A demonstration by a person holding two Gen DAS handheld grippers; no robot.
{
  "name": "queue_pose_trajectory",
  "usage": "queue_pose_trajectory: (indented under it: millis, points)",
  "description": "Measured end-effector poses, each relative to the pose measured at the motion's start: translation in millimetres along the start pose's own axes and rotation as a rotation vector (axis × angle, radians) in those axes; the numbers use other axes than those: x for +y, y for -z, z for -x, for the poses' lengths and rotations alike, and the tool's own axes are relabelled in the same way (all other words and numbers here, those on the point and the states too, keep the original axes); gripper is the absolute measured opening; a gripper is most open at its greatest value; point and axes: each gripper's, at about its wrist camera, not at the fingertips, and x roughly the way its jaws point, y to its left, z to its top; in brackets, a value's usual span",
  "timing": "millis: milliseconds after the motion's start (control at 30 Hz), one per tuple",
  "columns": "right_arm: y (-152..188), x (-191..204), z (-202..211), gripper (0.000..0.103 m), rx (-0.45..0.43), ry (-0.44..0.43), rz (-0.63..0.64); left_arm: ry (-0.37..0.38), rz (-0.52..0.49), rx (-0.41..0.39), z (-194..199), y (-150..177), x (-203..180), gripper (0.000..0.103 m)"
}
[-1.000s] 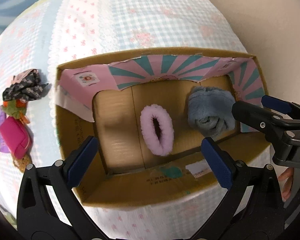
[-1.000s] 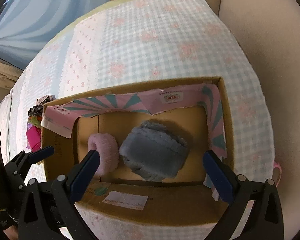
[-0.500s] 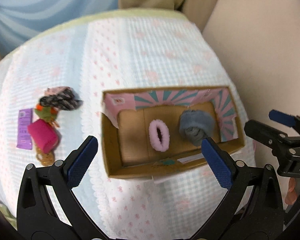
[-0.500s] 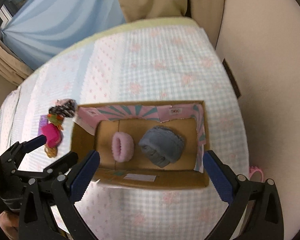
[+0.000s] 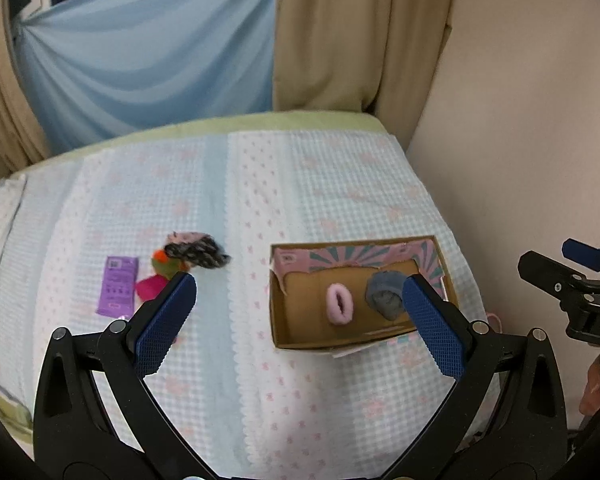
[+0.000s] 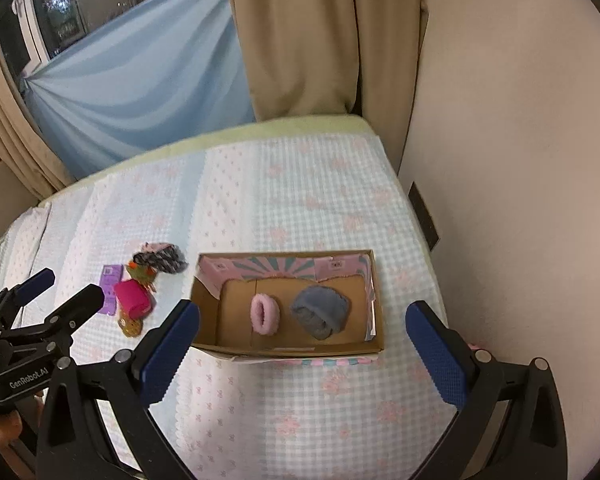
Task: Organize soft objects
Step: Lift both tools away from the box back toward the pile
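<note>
An open cardboard box (image 5: 300, 344) (image 6: 292, 350) sits on the bed. Inside lie a pink fluffy ring (image 5: 339, 309) (image 6: 264, 314) and a grey-blue fluffy roll (image 5: 386, 295) (image 6: 322, 312). Left of the box lies a pile: a black-and-white patterned cloth (image 5: 198, 255) (image 6: 160, 259), an orange-green soft toy (image 5: 165, 264) (image 6: 140, 274), a magenta pouch (image 5: 150, 287) (image 6: 132, 298) and a brown knitted piece (image 6: 130, 326). My left gripper (image 5: 300, 312) is open and empty, high above the bed. My right gripper (image 6: 300, 344) is open and empty, also high, near the box.
A purple flat packet (image 5: 118, 292) (image 6: 111, 294) lies beside the pile. The bed has a checked pink-and-blue cover (image 5: 300, 184). A wall (image 6: 520, 160) runs along the right edge. Blue and beige curtains (image 5: 160, 60) hang behind the bed.
Both grippers have pulled up and back from the box, so the whole bed, curtains and wall now show. The ring and the roll stay in the box.
</note>
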Motion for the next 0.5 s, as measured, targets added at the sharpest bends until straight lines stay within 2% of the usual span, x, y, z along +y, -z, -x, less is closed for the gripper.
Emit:
queue_pose_trajectory:
  millis: [233, 400, 500]
  points:
    - [7, 24, 37, 0.103, -0.114, -0.041, 0.041, -0.070, 0.059, -0.077, 45, 12, 31, 0.103]
    - [8, 50, 41, 0.103, -0.147, -0.117, 0.074, -0.135, 0.098, -0.105, 73, 29, 72, 0.103]
    - [9, 69, 40, 0.103, -0.150, -0.147, 0.094, -0.145, 0.130, -0.111, 81, 37, 100, 0.103]
